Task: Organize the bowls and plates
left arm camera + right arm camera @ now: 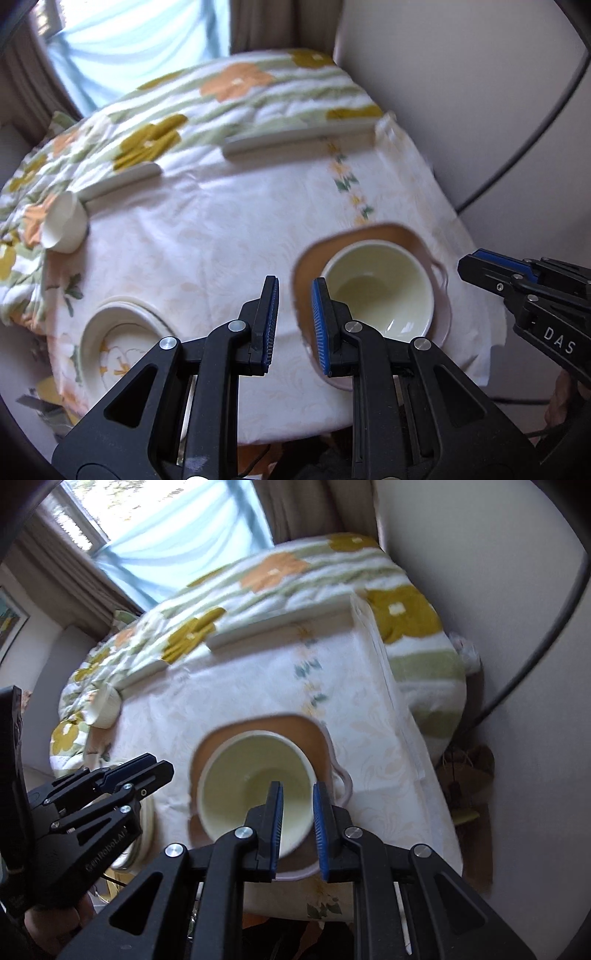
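A cream bowl (pixel 380 291) sits inside a brown handled dish (pixel 373 236) on the table's right side; both show in the right wrist view, bowl (pixel 243 775) and dish (pixel 295 731). A floral plate stack (pixel 118 339) lies at the left front. A small white cup (pixel 64 225) lies on its side at the far left (pixel 105 705). My left gripper (pixel 293 325) is open and empty, above the dish's left edge. My right gripper (pixel 297 823) is open and empty over the bowl's near rim; it also shows in the left wrist view (pixel 495 266).
The table carries a pale patterned cloth (pixel 221 229). A floral quilt (pixel 229 92) lies beyond it, with flat white slabs (pixel 299 140) along the far edge. A wall (pixel 498 590) and a black cable (pixel 535 657) are on the right. A window is at the back.
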`<state>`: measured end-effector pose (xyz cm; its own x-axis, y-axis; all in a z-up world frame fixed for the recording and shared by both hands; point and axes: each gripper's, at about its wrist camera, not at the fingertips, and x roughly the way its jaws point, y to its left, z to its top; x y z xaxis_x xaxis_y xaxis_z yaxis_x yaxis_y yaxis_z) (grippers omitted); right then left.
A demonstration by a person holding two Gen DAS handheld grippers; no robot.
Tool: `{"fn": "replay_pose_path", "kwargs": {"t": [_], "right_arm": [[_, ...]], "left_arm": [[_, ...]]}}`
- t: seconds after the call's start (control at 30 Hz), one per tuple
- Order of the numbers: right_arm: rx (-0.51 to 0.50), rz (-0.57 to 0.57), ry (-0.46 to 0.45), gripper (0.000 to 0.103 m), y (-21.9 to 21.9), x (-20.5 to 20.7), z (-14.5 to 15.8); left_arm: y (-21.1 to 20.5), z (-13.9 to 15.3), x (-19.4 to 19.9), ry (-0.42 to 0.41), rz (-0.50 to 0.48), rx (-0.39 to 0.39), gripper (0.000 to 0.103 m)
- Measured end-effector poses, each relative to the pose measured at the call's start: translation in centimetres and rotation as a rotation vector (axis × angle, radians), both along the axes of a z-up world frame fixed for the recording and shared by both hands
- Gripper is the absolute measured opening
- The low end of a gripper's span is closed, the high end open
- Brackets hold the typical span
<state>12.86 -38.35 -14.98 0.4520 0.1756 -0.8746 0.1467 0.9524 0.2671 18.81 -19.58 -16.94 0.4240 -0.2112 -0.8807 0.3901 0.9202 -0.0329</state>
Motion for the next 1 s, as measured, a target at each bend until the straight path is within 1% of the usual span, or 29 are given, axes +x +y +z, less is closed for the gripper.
{"fn": "replay_pose_path", "kwargs": {"t": [0.13, 0.17, 0.2, 0.23, 0.27, 0.3, 0.33, 0.37, 0.4, 0.43, 0.47, 0.5, 0.53, 0.57, 0.63, 0.73, 0.83, 0.93, 1.0], "right_arm": [[0.013, 0.125, -0.091, 0.015, 2.3, 1.9, 3.0], [0.015, 0.155, -0.109, 0.015, 2.9, 2.4, 3.6], [0.013, 0.187, -0.125, 0.015, 3.7, 3.0, 4.1], [0.003, 0.224, -0.139, 0.015, 4.7, 3.8, 4.5], [-0.004, 0.256, -0.150, 0.015, 5.7, 4.5, 4.9], [-0.004, 0.286, -0.159, 0.015, 6.6, 5.1, 5.1], [0.002, 0.318, -0.170, 0.015, 7.6, 5.8, 5.4], [0.009, 0.347, -0.178, 0.015, 8.5, 6.5, 5.7], [0.012, 0.382, -0.184, 0.015, 9.7, 7.5, 5.9], [0.005, 0.413, -0.187, 0.019, 10.9, 8.3, 6.1], [-0.011, 0.434, -0.192, 0.037, 12.0, 9.0, 6.3], [-0.031, 0.451, -0.207, 0.052, 13.3, 9.9, 6.6], [-0.043, 0.463, -0.228, 0.081, 14.4, 10.6, 6.8], [-0.045, 0.482, -0.256, 0.088, 15.5, 11.3, 7.2], [-0.040, 0.532, -0.270, 0.088, 18.1, 13.1, 7.7], [-0.061, 0.590, -0.241, 0.088, 21.8, 16.1, 7.7], [-0.063, 0.629, -0.250, 0.088, 25.3, 19.0, 7.2], [-0.038, 0.677, -0.206, 0.088, 28.9, 22.1, 5.6], [-0.029, 0.690, -0.162, 0.088, 31.1, 24.3, 3.9]], "left_arm": [[4.3, 4.1, -0.5, -0.077, 0.111, -0.048, 0.016], [5.7, 5.2, -0.7, -0.106, 0.150, -0.059, 0.018], [6.8, 6.0, -0.8, -0.128, 0.180, -0.065, 0.027], [8.2, 6.9, -0.9, -0.153, 0.219, -0.069, 0.053], [9.4, 7.6, -1.0, -0.178, 0.251, -0.072, 0.070], [10.5, 8.2, -1.1, -0.207, 0.279, -0.073, 0.096], [11.7, 8.8, -1.2, -0.249, 0.310, -0.072, 0.103], [12.9, 9.4, -1.2, -0.285, 0.337, -0.067, 0.103], [14.1, 9.8, -0.9, -0.297, 0.363, -0.058, 0.103], [15.5, 10.0, -0.3, -0.289, 0.397, -0.044, 0.103], [16.5, 10.0, 0.1, -0.279, 0.426, -0.035, 0.103], [18.0, 10.0, 0.6, -0.270, 0.466, -0.032, 0.103], [19.5, 10.0, 0.9, -0.269, 0.499, -0.040, 0.103], [21.4, 10.0, 1.3, -0.271, 0.530, -0.071, 0.103], [24.1, 9.8, 2.0, -0.275, 0.566, -0.119, 0.103], [28.0, 8.9, 4.1, -0.250, 0.627, -0.126, 0.103], [31.3, 7.3, 6.6, -0.211, 0.669, -0.155, 0.103], [33.9, 4.6, 9.5, -0.162, 0.702, -0.195, 0.103], [35.5, 2.2, 11.6, -0.112, 0.720, -0.223, 0.102]]}}
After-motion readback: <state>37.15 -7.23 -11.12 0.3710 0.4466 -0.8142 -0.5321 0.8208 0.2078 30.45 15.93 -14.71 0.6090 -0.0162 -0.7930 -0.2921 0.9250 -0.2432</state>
